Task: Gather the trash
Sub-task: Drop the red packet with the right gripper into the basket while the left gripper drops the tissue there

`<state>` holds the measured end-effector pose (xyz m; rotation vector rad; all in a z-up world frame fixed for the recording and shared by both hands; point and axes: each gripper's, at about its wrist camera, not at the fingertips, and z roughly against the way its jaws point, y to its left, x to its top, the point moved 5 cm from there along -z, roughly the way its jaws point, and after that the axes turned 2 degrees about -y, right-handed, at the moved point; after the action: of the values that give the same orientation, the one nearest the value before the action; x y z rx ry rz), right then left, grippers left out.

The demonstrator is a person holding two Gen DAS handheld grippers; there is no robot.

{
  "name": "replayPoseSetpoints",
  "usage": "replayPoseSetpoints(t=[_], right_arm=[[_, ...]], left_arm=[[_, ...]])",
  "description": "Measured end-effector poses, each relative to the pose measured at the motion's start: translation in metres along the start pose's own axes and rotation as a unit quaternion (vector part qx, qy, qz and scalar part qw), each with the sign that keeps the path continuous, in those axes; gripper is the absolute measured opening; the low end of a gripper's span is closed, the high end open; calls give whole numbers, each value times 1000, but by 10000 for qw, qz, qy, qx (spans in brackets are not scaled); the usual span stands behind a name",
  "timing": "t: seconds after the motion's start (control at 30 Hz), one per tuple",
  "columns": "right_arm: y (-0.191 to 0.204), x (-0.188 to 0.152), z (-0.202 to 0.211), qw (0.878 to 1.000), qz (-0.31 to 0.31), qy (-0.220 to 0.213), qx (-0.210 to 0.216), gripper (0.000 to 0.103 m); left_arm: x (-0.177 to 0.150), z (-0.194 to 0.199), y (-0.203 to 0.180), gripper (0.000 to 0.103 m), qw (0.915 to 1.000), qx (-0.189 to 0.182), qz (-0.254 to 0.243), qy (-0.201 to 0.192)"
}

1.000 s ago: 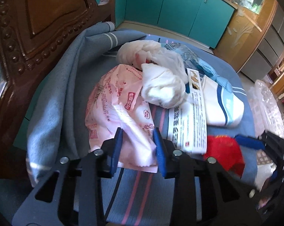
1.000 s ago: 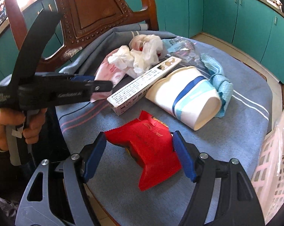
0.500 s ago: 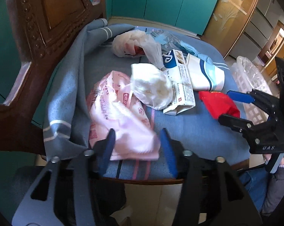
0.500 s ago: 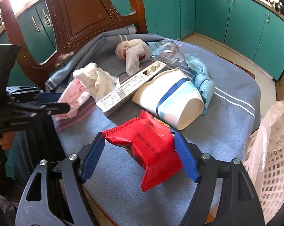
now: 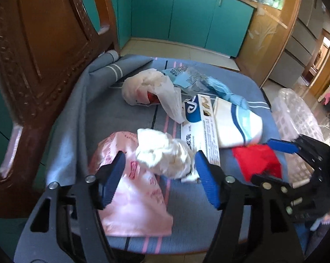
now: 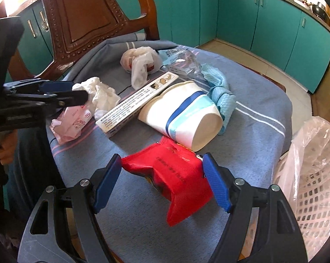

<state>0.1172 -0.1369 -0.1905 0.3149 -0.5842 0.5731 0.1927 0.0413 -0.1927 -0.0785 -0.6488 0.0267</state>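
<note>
Trash lies on a chair seat covered by a blue cloth (image 5: 187, 199). My left gripper (image 5: 159, 164) is open, its pads either side of a crumpled white tissue (image 5: 164, 153) that rests on a pink wrapper (image 5: 134, 199). My right gripper (image 6: 161, 171) is open around a red snack bag (image 6: 176, 179), not closed on it. A long printed box (image 6: 136, 103), a tipped white paper cup (image 6: 184, 116), a light blue rag (image 6: 219, 87) and a bundled white plastic bag (image 6: 141, 60) lie behind.
The carved wooden chair back (image 6: 88, 15) stands behind the seat. A white basket lined with clear plastic (image 6: 314, 175) sits at the right of the chair. Teal cabinets (image 6: 263, 15) line the far walls.
My left gripper let go of the pink wrapper, opened wide and now brackets the white tissue. My right gripper stayed around the red bag.
</note>
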Motion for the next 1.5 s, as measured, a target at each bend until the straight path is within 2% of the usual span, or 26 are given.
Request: replayPoseSetpoints(t=[0.1,0.17,0.27,0.37,0.57,0.87,1.13,1.2,1.33,1.4,1.47,1.5], right_arm=[[-4,0,0,10000,-82,-35,-17,75],[-4,2,7,9995,-178,-146,218,75],[2,5,20,9982,-88,-283,518,76],[9,6,27,9976,50,-359,592,81],[7,7,23,9984,11,-334,458,81],[-4,17,45,9950,-141,-904,388,81],[-23,20,78,9910,-269,-1309,-1,81],[-35,17,97,9874,-437,-1512,-154,81],[-87,1,146,9705,-1127,-2058,-563,81],[-122,-14,167,9559,-1722,-2221,-857,81],[-155,-30,178,9397,-2394,-2265,-910,80],[-168,-37,182,9325,-2646,-2262,-959,73]], left_arm=[[1,-13,-2,65,9999,116,49,116],[2,-18,-3,47,9998,97,74,149],[3,-21,-5,40,9998,125,50,115],[3,-18,-4,35,9999,104,68,74],[11,5,3,33,9992,41,288,-291],[19,35,2,33,9974,27,294,-651],[28,51,-19,33,9965,-178,145,-807],[35,53,-33,33,9958,-306,46,-865],[50,57,-75,33,9929,-660,-238,-960],[58,59,-106,33,9895,-914,-453,-1024],[63,60,-140,33,9849,-1184,-697,-1050],[65,58,-153,33,9832,-1277,-789,-1041]])
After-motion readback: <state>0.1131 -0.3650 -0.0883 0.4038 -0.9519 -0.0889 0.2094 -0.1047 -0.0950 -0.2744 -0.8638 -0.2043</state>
